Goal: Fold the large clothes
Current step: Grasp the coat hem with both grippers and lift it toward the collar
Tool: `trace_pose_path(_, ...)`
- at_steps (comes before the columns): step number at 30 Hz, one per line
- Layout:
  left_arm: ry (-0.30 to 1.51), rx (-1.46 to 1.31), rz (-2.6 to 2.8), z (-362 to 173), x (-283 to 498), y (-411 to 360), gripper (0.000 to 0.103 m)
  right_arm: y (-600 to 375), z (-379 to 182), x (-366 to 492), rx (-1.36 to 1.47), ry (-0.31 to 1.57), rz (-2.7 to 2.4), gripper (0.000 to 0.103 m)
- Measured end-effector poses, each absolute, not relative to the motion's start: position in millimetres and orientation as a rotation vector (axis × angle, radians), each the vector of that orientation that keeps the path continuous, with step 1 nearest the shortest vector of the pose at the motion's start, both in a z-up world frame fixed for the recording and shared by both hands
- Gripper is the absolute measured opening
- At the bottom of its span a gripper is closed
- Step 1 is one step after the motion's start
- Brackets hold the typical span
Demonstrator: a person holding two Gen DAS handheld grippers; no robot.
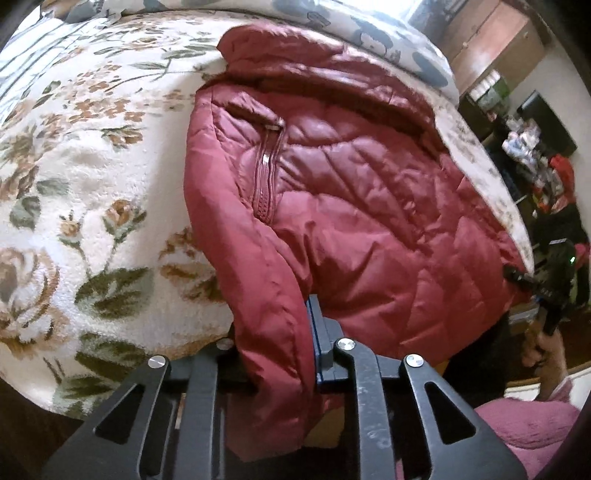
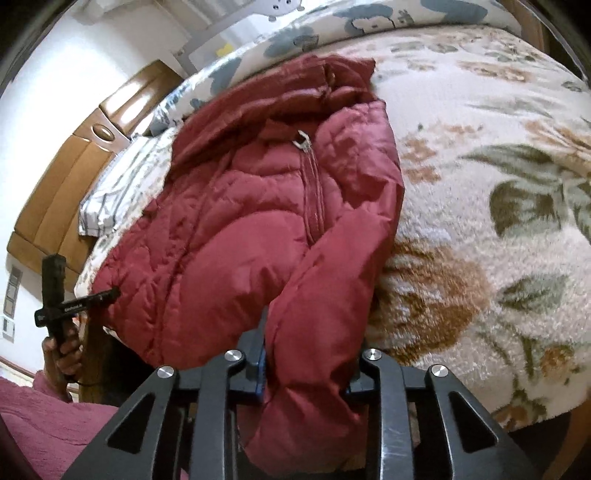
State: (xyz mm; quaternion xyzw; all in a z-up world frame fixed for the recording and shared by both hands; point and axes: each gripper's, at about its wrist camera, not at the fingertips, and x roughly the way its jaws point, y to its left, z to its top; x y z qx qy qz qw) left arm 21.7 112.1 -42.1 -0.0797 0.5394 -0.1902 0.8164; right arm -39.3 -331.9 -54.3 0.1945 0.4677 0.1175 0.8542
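A dark red quilted puffer jacket [image 1: 351, 206] lies zipped up on the bed, with its collar at the far end. My left gripper [image 1: 275, 339] is shut on the jacket's near left sleeve; a fold of red fabric is pinched between the pads and hides the left finger. In the right wrist view the same jacket [image 2: 229, 236] fills the middle. My right gripper [image 2: 306, 369] is shut on the near right sleeve, which bulges out between its jaws. Each view shows the other gripper at the jacket's far hem corner: the right gripper [image 1: 554, 291] and the left gripper [image 2: 74, 306], both hand-held.
The jacket rests on a fluffy cream blanket [image 1: 92, 177] with brown and green flowers [image 2: 480, 184]. A blue-patterned pillow [image 1: 369, 26] lies at the bed's head. A wooden cabinet [image 2: 55, 192] and cluttered shelves [image 1: 535, 147] flank the bed. A pink sleeve [image 1: 528, 424] is close by.
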Motion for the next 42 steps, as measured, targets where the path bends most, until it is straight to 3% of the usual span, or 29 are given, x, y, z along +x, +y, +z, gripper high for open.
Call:
trace_pose_path(21, 0.842, -0.245, -0.361, 50, 61, 110, 0.016, -340, 18, -5, 0.443, 0.659, 0.243, 0.026)
trace_pose_path(42, 0.750, -0.306, -0.260, 89, 146, 103, 0.017, -352, 65, 86, 0.424, 0.513, 0.113, 0.027)
